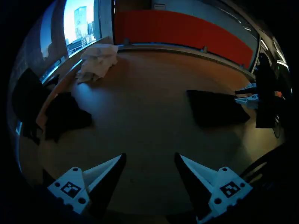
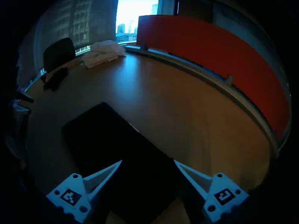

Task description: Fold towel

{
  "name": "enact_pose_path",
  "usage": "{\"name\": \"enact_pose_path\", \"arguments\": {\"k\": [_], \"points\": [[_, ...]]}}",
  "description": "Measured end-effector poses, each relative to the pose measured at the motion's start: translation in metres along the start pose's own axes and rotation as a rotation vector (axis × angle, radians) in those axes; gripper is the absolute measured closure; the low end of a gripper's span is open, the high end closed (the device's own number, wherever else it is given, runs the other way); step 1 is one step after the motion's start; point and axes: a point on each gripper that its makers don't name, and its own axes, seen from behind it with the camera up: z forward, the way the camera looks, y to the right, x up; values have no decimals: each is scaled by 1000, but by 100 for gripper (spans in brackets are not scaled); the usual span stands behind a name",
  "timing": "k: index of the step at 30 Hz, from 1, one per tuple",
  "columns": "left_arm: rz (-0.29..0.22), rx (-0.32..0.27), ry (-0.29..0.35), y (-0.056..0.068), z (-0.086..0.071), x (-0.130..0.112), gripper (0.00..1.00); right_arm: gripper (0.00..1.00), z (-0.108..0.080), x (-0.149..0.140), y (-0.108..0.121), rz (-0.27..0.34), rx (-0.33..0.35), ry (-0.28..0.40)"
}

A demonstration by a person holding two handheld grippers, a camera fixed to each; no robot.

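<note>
Looking along the left gripper [image 1: 149,168]: its two white fingers stand wide apart above bare tabletop, clamping nothing.
Chair [image 1: 26,95]: a dark shape at the far left, past the table's edge.
Dark cloth [image 1: 65,114]: crumpled on the table [image 1: 149,100] near its left edge, just beside the chair.
White cloth heap [image 1: 96,61]: rumpled, at the table's far left corner, under the window [image 1: 80,22].
Red partition [image 1: 179,30]: runs along the table's far edge.
Black towel [image 1: 215,108]: a flat, neat rectangle right of centre on the wood, well apart from the dark cloth and the white cloth heap.
Right gripper [image 1: 238,96]: at the towel's right end, its pale fingers pointing towards the fabric; too small here to tell whether they touch it.
Right gripper view, left side: the chair and the dark cloth sit far off at the upper left, with the white cloth heap beyond them by the window.
Right gripper view, middle: the black towel lies flat straight ahead, its near part running under and between the fingers.
Right gripper's state: fingers spread wide, one over each side of the towel's near end, squeezing nothing; whether the tips touch the fabric I cannot tell.
Right gripper view, right side: bare wood, then the red partition curving along the table's edge.
</note>
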Motion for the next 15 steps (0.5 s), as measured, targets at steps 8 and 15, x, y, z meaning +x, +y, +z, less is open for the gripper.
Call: {"name": "enact_pose_path", "arguments": {"k": [8,15], "points": [[5,-3,8,0,-1,4,5,14,-23,-26,-3,29,-3,-15],[12,-6,10,1,-2,5,5,14,-42,-48,-8,38,3,-35]]}}
